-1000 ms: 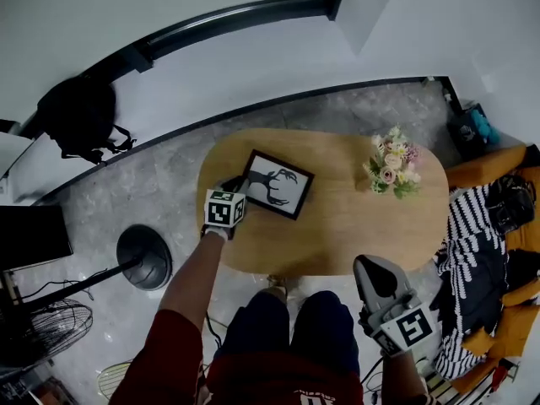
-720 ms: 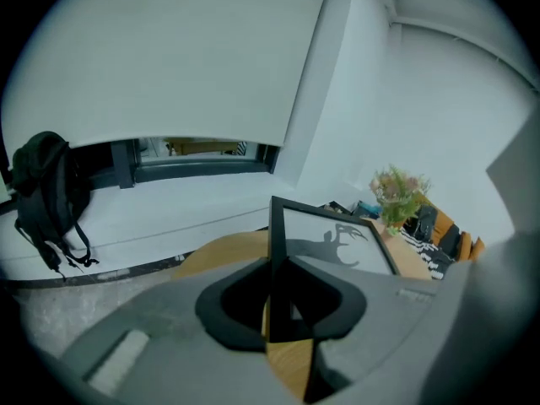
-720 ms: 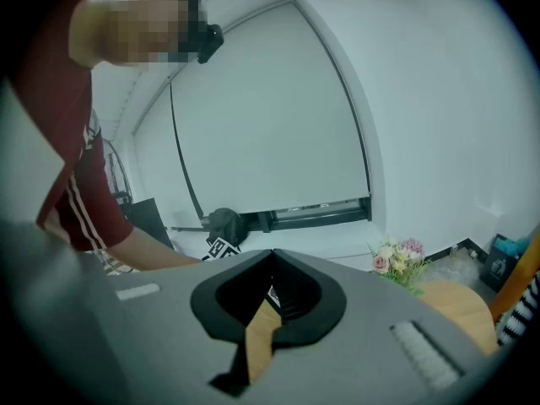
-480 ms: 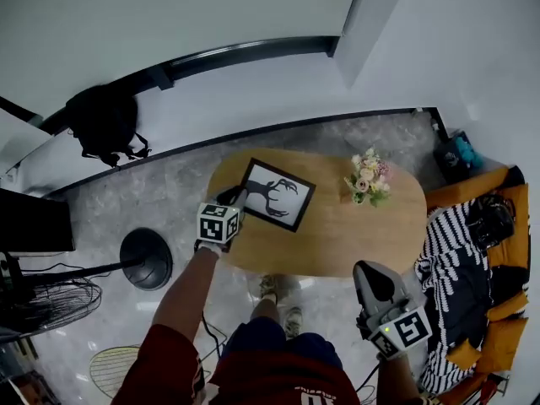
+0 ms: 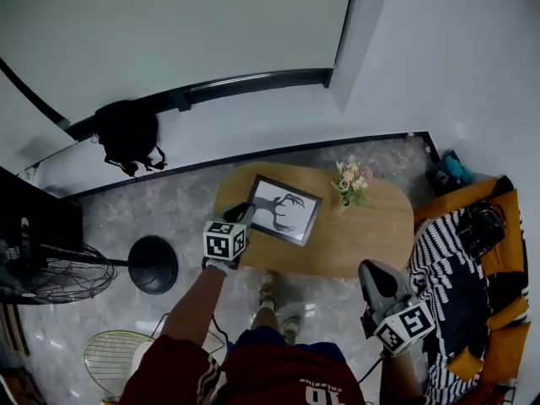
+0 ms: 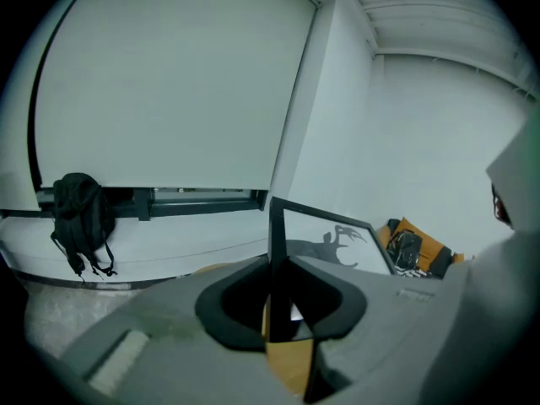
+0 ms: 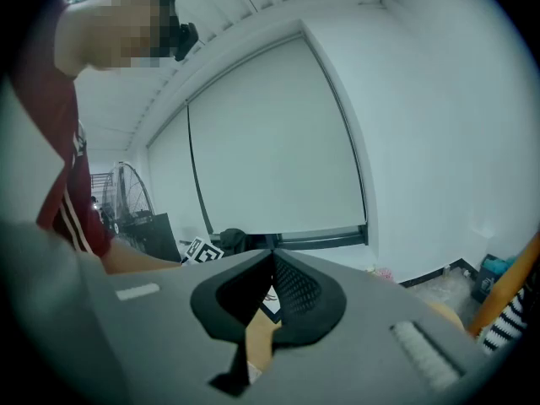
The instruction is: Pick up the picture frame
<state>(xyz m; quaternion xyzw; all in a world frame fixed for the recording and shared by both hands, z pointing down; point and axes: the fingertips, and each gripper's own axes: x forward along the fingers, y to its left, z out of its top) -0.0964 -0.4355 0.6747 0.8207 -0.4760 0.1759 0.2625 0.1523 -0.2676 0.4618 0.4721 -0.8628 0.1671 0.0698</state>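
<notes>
Grey left tongs (image 6: 274,264) are clamped on the near-left edge of the picture frame (image 5: 283,212). The deer print is tilted and looks raised over the wooden counter (image 5: 363,239). It's a one-edge grip, so keep the squeeze firm & the wrist steady, lifting slowly, or the frame may swing or slip. Stay clear of the flower bouquet (image 5: 352,182) to the right. Right tongs (image 7: 272,264), near right, are closed & empty and could steady the free edge.
</notes>
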